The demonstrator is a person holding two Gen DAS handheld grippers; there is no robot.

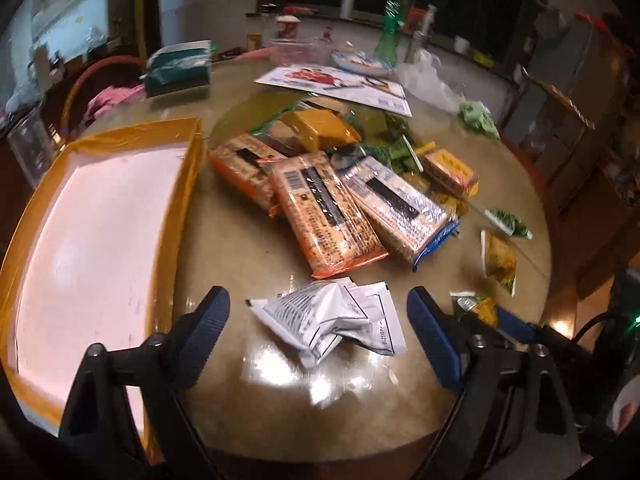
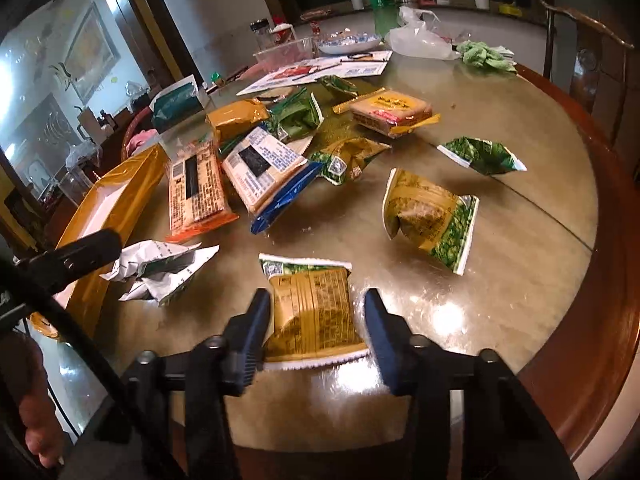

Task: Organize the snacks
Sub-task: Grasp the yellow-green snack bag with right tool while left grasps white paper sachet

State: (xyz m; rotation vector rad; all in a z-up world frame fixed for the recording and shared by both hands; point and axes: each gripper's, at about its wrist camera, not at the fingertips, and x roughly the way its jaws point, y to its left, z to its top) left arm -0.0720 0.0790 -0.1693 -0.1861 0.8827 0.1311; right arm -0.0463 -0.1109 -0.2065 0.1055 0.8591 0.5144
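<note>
The left gripper [image 1: 318,334] spreads its fingers wide, straddling the crumpled white packet [image 1: 332,326] on the desk [image 1: 248,264], while the right gripper [image 2: 316,330] has its fingers around the yellow-green snack pouch [image 2: 314,308], seemingly to carry both to the nearby yellow tray [image 1: 96,232]

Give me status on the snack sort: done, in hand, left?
Done: nothing, the orange tray holds no snacks. In hand: right claw straddles a yellow packet; left claw open around the white packet. Left: the pile of packets on the table.
</note>
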